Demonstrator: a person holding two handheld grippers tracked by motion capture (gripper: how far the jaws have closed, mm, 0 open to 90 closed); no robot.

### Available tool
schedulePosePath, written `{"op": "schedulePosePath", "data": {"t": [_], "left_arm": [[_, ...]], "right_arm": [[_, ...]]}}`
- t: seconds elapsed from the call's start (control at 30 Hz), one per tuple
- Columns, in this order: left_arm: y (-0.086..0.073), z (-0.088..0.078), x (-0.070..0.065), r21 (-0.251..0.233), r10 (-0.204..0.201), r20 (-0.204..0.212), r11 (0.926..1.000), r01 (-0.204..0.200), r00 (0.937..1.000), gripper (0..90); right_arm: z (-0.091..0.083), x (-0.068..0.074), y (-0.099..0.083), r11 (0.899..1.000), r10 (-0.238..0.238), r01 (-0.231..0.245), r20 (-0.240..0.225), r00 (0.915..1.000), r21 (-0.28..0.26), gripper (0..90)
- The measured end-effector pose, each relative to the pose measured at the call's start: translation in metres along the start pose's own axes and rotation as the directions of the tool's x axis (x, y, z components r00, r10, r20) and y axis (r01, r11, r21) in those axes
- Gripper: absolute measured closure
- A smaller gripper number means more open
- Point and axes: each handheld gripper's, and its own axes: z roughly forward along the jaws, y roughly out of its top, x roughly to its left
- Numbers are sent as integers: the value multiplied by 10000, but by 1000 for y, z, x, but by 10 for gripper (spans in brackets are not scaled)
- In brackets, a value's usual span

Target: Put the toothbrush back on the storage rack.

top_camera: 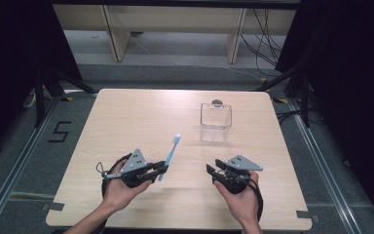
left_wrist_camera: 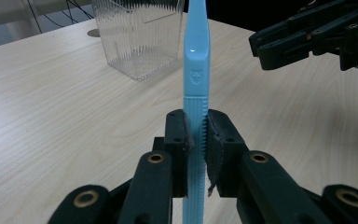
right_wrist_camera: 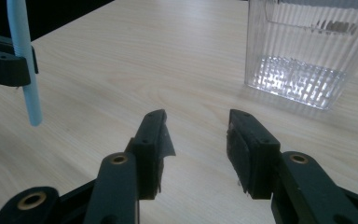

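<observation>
left gripper (top_camera: 161,169) clamping toothbrush (top_camera: 171,155), head pointing away

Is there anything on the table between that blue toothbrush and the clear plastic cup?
Nothing visible. The left gripper holds the toothbrush by its handle, and only bare table lies between it and the clear cup. The right gripper waits open, off to the side.

Light wood table (top_camera: 126,122); clear ribbed container (top_camera: 215,122) standing on far right part.

A lab: black curtains (top_camera: 9,58), floor rails (top_camera: 321,161), marked floor.
</observation>
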Motion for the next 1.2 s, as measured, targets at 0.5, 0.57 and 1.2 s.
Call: {"op": "schedulePosePath", "data": {"t": [0.5, 0.57, 1.2], "left_arm": [[-2, 4, -1, -882, 184, -25, 9959, -185, 9998, 786], [-2, 5, -2, -957, 216, -64, 9952, -221, 9997, 787], [-1, 22, -5, -928, 160, -153, 9955, -173, 9998, 786]], "right_arm": [[3, 13, 21, 9953, 339, -403, -721, 9968, -884, 568], [3, 16, 24, 9941, 362, -449, -881, 9954, -983, 568], [11, 37, 40, 9836, 307, -604, -1724, 9845, -1698, 614]]}}
